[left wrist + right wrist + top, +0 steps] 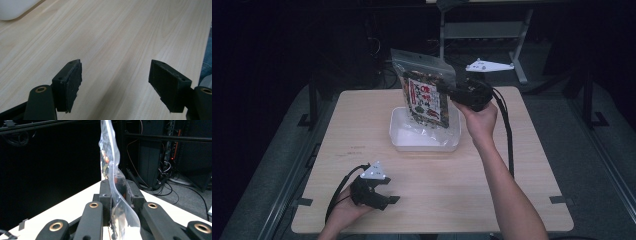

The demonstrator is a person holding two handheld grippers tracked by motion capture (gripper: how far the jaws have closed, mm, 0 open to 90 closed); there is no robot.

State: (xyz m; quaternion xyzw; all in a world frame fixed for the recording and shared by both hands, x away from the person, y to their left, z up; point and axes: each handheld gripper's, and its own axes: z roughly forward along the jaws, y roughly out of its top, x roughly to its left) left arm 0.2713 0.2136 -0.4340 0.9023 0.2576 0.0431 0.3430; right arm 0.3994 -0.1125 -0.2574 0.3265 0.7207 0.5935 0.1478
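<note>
A clear snack bag (424, 92) with a red and white label hangs upright over a white tray (398, 136) at the table's middle. My right gripper (451, 92) is shut on the bag's right edge; in the right gripper view the crinkled plastic of the bag (110, 157) rises from between the closed jaws of that gripper (117, 186). My left gripper (388, 199) rests low near the table's front left, open, with bare wood between its pads (75, 80), and it stands well apart from the bag.
The wooden table (362, 125) has free surface around the tray. A corner of the white tray (15, 8) shows far left in the left gripper view. Dark racks, cables and a metal stand (522, 50) lie beyond the far edge.
</note>
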